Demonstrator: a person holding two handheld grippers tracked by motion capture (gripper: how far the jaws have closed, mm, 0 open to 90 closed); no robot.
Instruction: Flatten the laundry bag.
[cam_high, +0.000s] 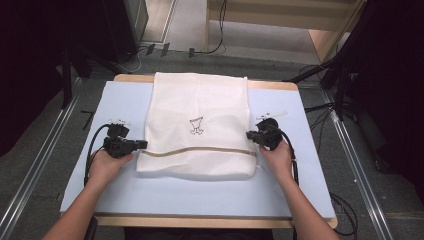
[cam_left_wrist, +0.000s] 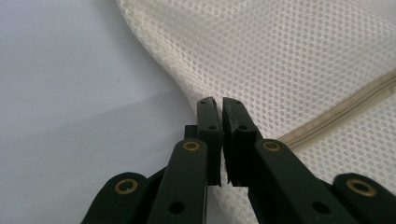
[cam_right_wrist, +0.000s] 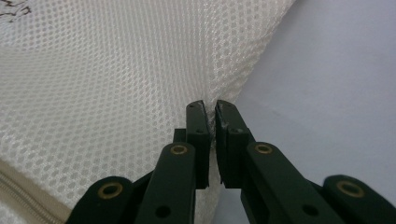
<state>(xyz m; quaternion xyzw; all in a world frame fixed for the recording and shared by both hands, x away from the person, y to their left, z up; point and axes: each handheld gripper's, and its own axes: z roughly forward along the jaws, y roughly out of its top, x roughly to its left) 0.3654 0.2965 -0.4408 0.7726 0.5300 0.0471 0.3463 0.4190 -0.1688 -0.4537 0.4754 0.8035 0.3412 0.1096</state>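
A white mesh bag (cam_high: 200, 125) lies flat in the middle of the high view, its far end reaching the table's far edge and its near end folded over just below a tan zipper (cam_high: 200, 150) that crosses it from side to side. The left gripper (cam_high: 142, 144) meets the bag's left edge at the height of that zipper, and the right gripper (cam_high: 250, 135) meets the right edge slightly higher in the frame.

In the left gripper view the left gripper (cam_left_wrist: 219, 105) has its jaws drawn to a thin slit, with the mesh edge running down into the slit, so they pinch the fabric; the zipper (cam_left_wrist: 345, 109) slants away at right centre. In the right gripper view the right gripper (cam_right_wrist: 209, 108) is likewise nearly closed on the mesh edge (a fold of netting sits between the jaws), and a bit of the dark printed mark (cam_right_wrist: 14, 9) shows at the upper left corner. The high view shows that mark (cam_high: 196, 126) whole, a small outline drawing at the bag's middle.

The bag rests on a pale blue mat (cam_high: 125, 100) covering a wooden table (cam_high: 132, 78). Beyond it lie grey carpet (cam_high: 240, 60), black cables (cam_high: 215, 47) and pale wooden furniture (cam_high: 325, 42) at the upper right.
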